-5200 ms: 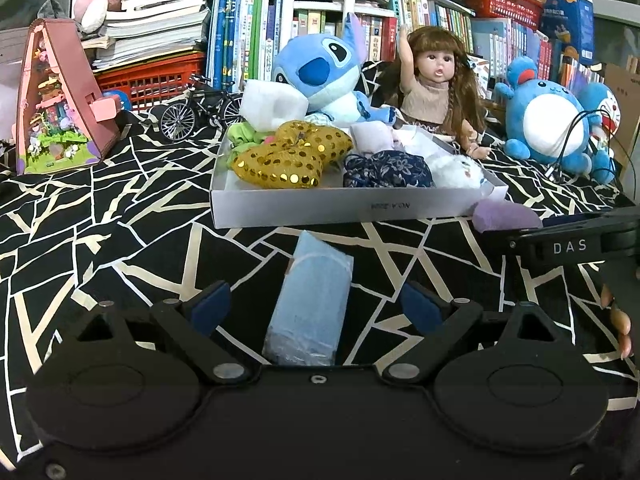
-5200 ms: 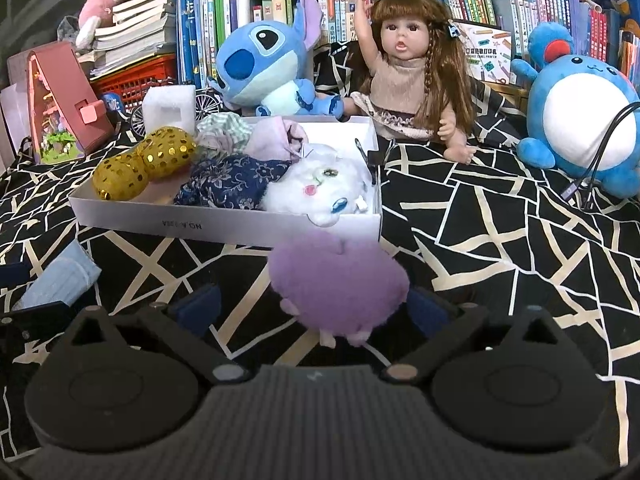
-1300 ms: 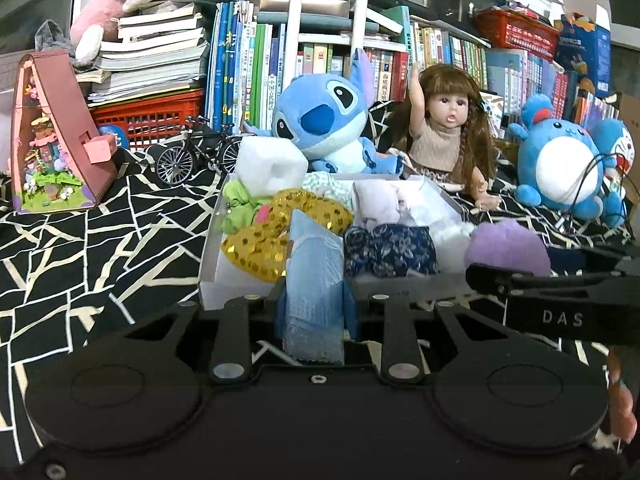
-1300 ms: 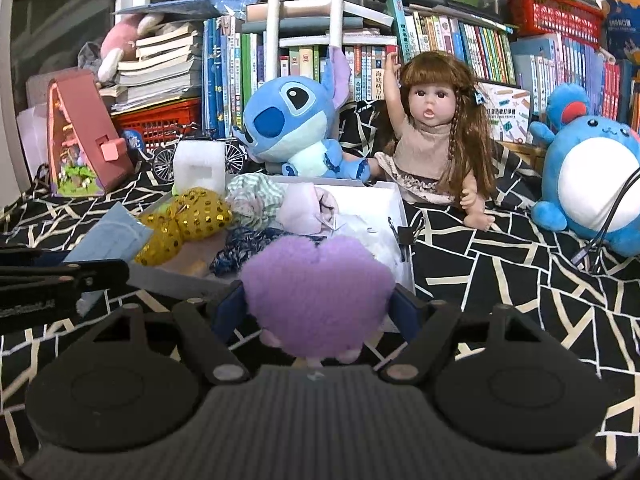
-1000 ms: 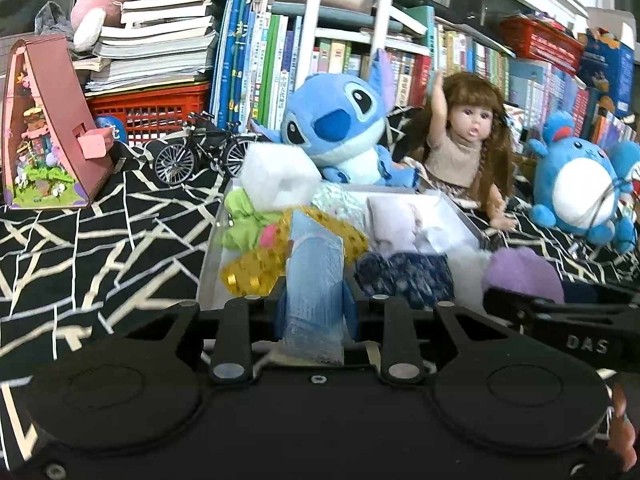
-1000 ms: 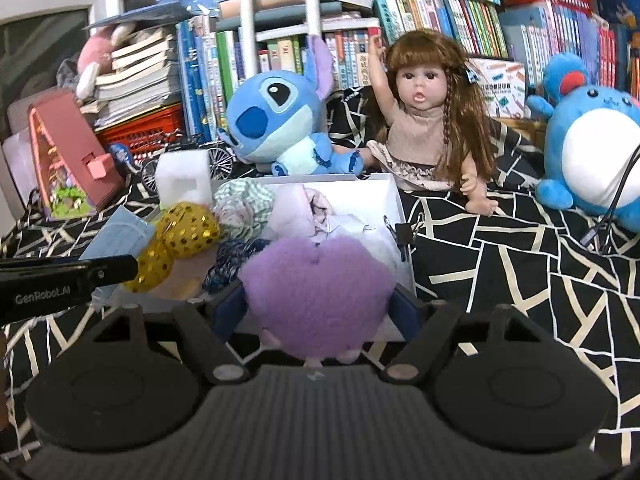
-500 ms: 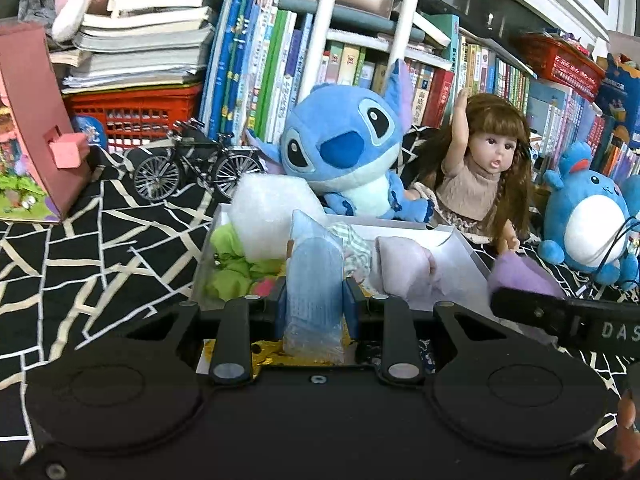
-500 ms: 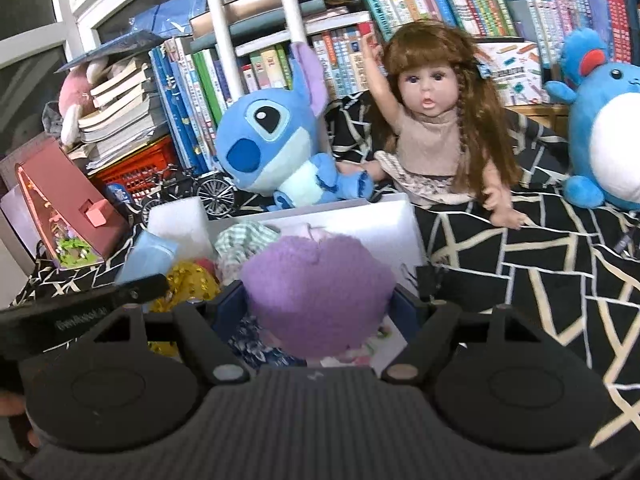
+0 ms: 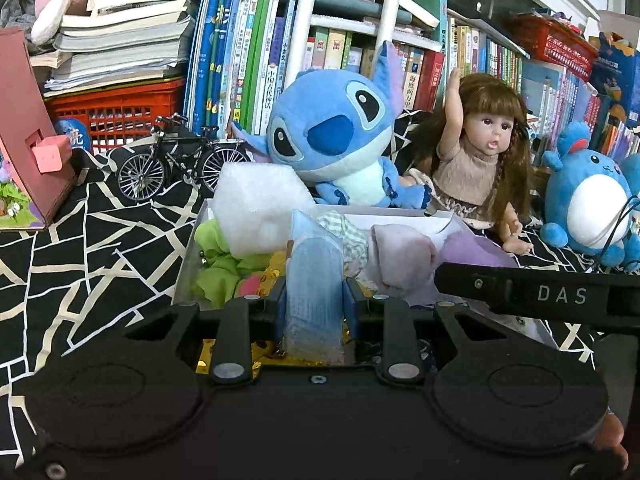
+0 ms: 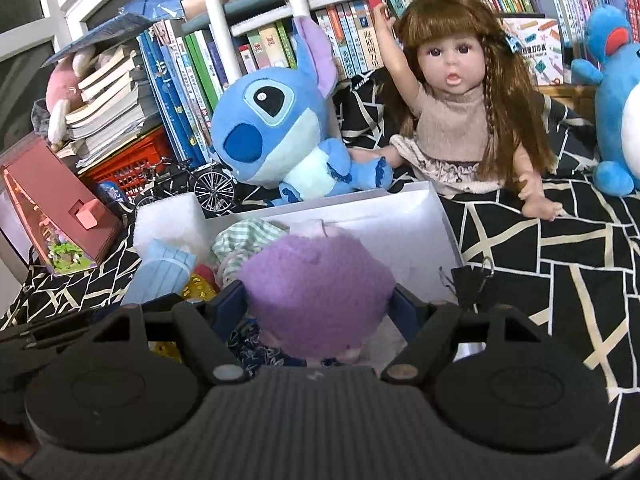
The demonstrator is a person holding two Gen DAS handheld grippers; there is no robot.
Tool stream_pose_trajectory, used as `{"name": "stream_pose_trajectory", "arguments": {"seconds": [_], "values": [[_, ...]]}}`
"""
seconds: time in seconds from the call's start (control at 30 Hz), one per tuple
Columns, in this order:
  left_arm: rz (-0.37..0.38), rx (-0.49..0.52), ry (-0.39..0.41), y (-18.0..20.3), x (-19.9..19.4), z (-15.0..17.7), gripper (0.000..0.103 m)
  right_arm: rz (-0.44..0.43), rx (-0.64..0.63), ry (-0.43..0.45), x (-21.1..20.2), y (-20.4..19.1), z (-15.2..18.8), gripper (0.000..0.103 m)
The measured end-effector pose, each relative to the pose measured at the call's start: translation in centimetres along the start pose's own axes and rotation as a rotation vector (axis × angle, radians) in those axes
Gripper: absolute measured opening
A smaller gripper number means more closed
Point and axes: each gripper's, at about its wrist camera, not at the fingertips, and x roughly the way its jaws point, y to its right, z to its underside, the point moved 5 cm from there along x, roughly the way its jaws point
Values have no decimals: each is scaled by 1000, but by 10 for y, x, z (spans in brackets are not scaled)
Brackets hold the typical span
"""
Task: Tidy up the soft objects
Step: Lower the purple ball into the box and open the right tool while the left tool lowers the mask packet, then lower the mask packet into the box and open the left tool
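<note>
The left tool (image 9: 315,306) sits level at 6 o'clock in the left wrist view, its two fingers clamped on a pale blue packet (image 9: 314,280) that stands upright between them, held above the white box (image 9: 404,216) of soft things. At 3 o'clock the right tool (image 9: 472,270) reaches in sideways as a black bar lettered "DAS", with the purple plush (image 9: 472,252) showing just behind it. Beyond the box, at 12 o'clock, sit a blue Stitch plush (image 9: 332,140) and a doll (image 9: 480,160). In the right wrist view, the right tool (image 10: 320,310) points slightly downward into the box (image 10: 400,220), fingers closed on the purple plush (image 10: 316,284). At 9 o'clock the packet (image 10: 166,270) appears in the left tool, whose lettering there is too dark to read.
</note>
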Motion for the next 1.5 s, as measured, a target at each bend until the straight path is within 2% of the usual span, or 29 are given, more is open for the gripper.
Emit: {"name": "stream_pose_trajectory", "arguments": {"seconds": [0.33,1.03,1.5], "values": [[-1,13,-1,4,9,4,27,-9,12,-18,10,3,6,79],[1,0,-6,8,14,8,28,-31,25,-5,4,3,6,83],[8,-6,4,11,6,7,43,-44,19,8,-7,-2,5,85]]}}
